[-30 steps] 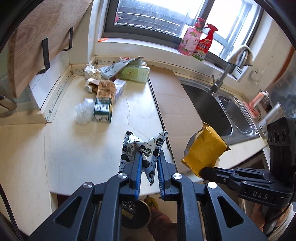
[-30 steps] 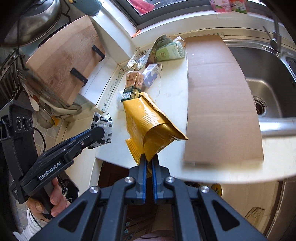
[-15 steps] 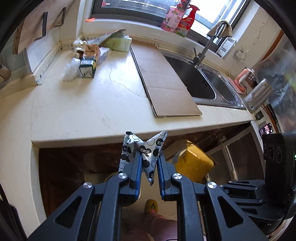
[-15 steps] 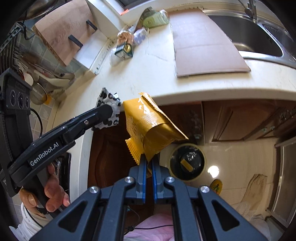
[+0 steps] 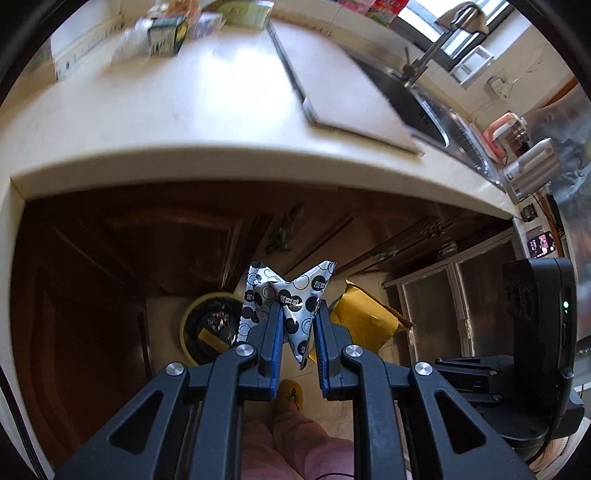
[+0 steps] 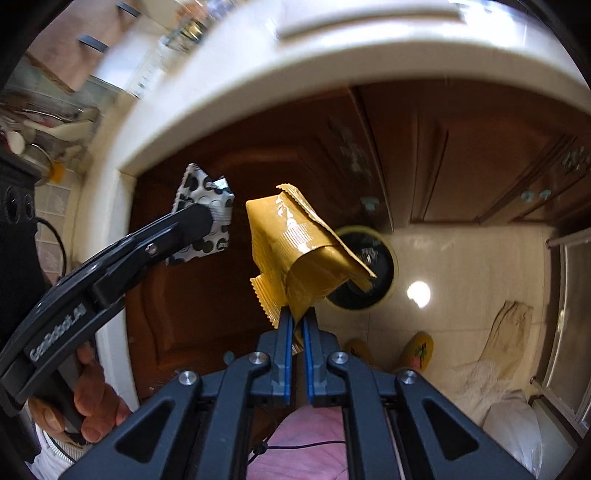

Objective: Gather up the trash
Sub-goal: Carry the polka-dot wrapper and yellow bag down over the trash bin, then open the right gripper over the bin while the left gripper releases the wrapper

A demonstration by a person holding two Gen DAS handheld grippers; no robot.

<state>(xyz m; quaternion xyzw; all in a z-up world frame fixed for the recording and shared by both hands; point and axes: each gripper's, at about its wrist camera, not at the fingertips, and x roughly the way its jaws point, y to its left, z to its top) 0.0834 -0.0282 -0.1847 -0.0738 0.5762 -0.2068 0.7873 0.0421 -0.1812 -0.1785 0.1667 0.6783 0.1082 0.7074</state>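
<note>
Now both pieces hang over the floor: the left gripper (image 5: pixel 298 334) is clamped on the crumpled silver wrapper with black dots (image 5: pixel 286 306), the right gripper (image 6: pixel 295 332) on the folded mustard-yellow foil bag (image 6: pixel 295 251). The round yellow-rimmed bin with a black liner (image 6: pixel 373 275) sits at about two o'clock of the bag in the right view. Best to bring each piece squarely above the bin's mouth before parting the jaws, since light foil may drift.

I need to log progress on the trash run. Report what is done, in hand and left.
Done: some scraps already lie in the bin on the floor. In hand: the left gripper is shut on the spotted wrapper, the right gripper shut on the yellow packet, both above the floor near the bin, not yet dropped. Left: cartons and wrappers on the counter.
</note>
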